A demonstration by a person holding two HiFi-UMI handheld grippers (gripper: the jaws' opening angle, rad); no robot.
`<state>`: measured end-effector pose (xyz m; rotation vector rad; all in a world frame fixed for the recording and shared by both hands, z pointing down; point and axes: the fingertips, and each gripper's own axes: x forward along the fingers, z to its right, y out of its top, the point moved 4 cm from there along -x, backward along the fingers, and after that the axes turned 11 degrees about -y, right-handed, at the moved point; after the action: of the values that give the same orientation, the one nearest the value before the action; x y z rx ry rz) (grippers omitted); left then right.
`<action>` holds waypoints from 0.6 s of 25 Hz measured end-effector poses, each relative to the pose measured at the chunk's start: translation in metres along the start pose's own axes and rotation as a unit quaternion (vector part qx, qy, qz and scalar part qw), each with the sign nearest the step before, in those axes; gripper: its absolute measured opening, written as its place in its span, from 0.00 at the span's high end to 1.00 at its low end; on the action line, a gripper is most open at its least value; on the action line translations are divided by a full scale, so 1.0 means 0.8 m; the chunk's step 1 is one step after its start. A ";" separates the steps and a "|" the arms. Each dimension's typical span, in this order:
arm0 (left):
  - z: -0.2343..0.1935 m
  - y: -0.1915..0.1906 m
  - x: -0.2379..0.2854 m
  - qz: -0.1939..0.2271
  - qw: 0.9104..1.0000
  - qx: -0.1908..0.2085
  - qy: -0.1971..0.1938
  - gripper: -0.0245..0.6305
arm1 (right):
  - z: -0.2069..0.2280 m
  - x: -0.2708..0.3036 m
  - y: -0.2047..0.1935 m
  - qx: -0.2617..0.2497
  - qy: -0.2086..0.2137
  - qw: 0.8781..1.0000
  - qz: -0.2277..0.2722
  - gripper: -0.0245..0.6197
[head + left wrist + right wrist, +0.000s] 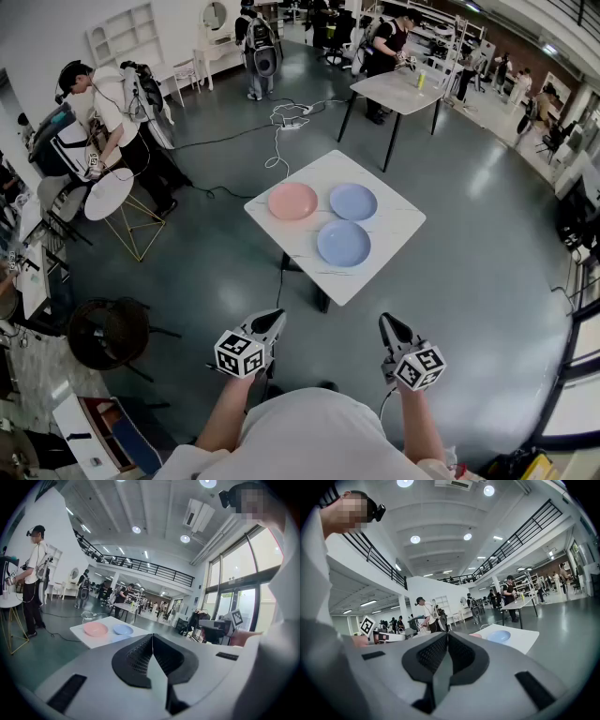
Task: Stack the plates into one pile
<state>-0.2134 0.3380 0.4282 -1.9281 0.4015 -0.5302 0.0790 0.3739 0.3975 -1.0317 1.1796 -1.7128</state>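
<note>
**Head view.** Finds 3 plates lying singly on the white table (pixel 380 258): a pink plate (pixel 292 201), a far blue plate (pixel 353 202) just beside it, and a near blue plate (pixel 343 243) in front of both. None overlap, so no pile yet. Holds the left gripper (pixel 276 319) and the right gripper (pixel 387 322) low by the body, well apart from the table, both closed on nothing. Probably a resting carry ahead of walking up, since nothing lies within reach. Cuts off both forearms behind the shirt at the bottom edge.

**Left gripper view.** Looks almost level along jaws pressed together, empty. Places the table far ahead and to the left, with the pink plate and 1 blue plate clear on it. Leaves the other blue plate mostly behind the gripper's own grey body, a pale sliver at best, hard to be sure of. Catches the right gripper at the right side, partly covered by a sleeve.

**Right gripper view.** Shows jaws together, nothing between them. Picks out 1 blue plate on the table to the right, and a pink sliver peeking over the gripper body. No sign of the 3rd plate. Cannot tell which blue plate this is.
</note>
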 end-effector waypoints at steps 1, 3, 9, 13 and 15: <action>0.001 0.001 0.000 0.001 1.000 -0.001 0.000 0.94 | 0.000 -0.001 0.001 0.000 0.001 1.000 0.000 0.92; 0.003 0.003 0.000 0.002 1.000 -0.002 0.000 0.94 | 0.001 -0.001 0.002 -0.002 0.002 1.000 0.001 0.92; 0.002 0.001 0.002 0.001 1.000 -0.003 0.000 0.94 | 0.005 0.000 -0.002 -0.003 0.005 1.000 0.001 0.92; 0.004 0.000 0.009 0.001 1.000 -0.004 0.000 0.94 | 0.009 0.001 0.001 -0.002 0.006 1.000 0.000 0.92; 0.006 0.000 0.013 0.000 1.000 -0.006 0.001 0.94 | 0.013 0.001 0.004 0.003 0.007 1.000 -0.001 0.92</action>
<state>-0.2023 0.3366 0.4281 -1.9387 0.4051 -0.5307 0.0887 0.3693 0.3972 -1.0199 1.1809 -1.7263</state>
